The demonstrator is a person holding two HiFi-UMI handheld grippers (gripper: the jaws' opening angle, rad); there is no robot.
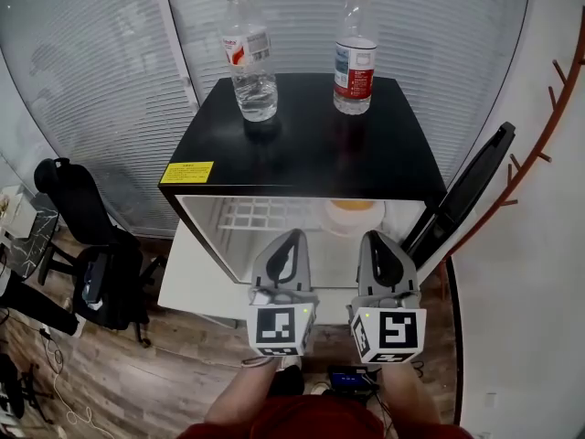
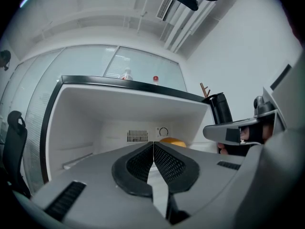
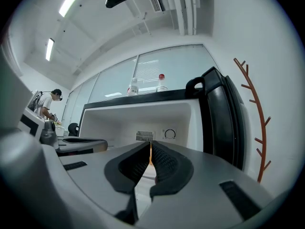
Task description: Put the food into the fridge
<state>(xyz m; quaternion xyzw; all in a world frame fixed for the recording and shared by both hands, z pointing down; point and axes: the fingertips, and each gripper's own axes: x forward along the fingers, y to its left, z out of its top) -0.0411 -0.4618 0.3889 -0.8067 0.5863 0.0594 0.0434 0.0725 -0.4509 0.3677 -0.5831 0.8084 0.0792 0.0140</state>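
Food: one round orange-yellow item (image 1: pixel 355 207) sits inside the open fridge (image 1: pixel 302 144), on the wire shelf (image 1: pixel 265 213), toward the right side of the compartment. The fridge door (image 1: pixel 466 195) stands swung open at the right.

Bottles: two stand upright and well apart on the black fridge top, a clear-capped bottle (image 1: pixel 249 58) at the left and a red-capped bottle (image 1: pixel 355 53) at the right.

Tools: two are in view, side by side in front of the opening and outside the compartment. The left tool (image 1: pixel 291 240) has its jaws pressed together with nothing between them. The right tool (image 1: pixel 373 238) likewise has its jaws pressed together and empty.

View differences: the head view alone shows the yellow label (image 1: pixel 187 172) on the fridge's front edge and an office chair (image 1: pixel 91 245) on the floor at the left. Both gripper views show one vent grille (image 2: pixel 137 136) and one round dial (image 2: pixel 163 132) on the rear wall, which the head view does not show. The right gripper view alone shows a person (image 3: pixel 47 101) in the far background.
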